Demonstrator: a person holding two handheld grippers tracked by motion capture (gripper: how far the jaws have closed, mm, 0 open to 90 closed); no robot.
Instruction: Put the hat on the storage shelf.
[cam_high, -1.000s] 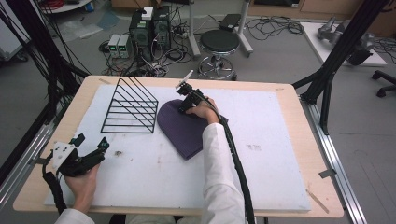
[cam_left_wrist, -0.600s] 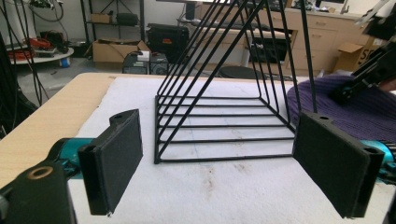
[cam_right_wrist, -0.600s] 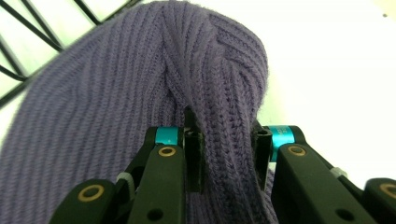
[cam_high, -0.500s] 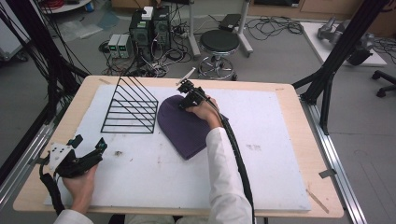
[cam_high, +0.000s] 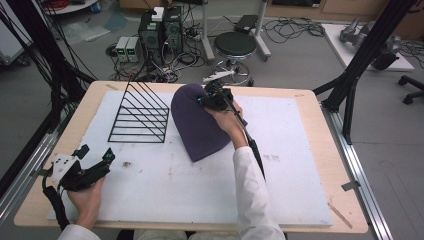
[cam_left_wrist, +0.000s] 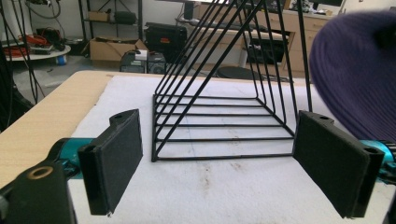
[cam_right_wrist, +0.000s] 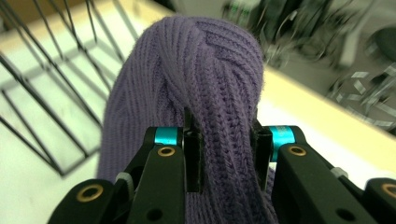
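A purple knitted hat (cam_high: 197, 122) lies partly on the white mat, its crown end lifted by my right gripper (cam_high: 204, 98). In the right gripper view the jaws are shut on a bunched fold of the purple hat (cam_right_wrist: 219, 98), pads pressing it from both sides. A black wire rack (cam_high: 140, 112) stands just left of the hat. My left gripper (cam_high: 96, 157) rests near the mat's front left corner, open, with nothing between its pads (cam_left_wrist: 116, 158); it faces the wire rack (cam_left_wrist: 219, 116) and the raised hat (cam_left_wrist: 359, 70).
The white mat (cam_high: 300, 165) covers most of the wooden table (cam_high: 330, 125). Black frame posts stand at both table sides. A stool, computers and cables are on the floor beyond the far edge.
My right gripper has risen and moved toward the far edge, pulling the hat's crown end up with it. The left gripper has stayed put.
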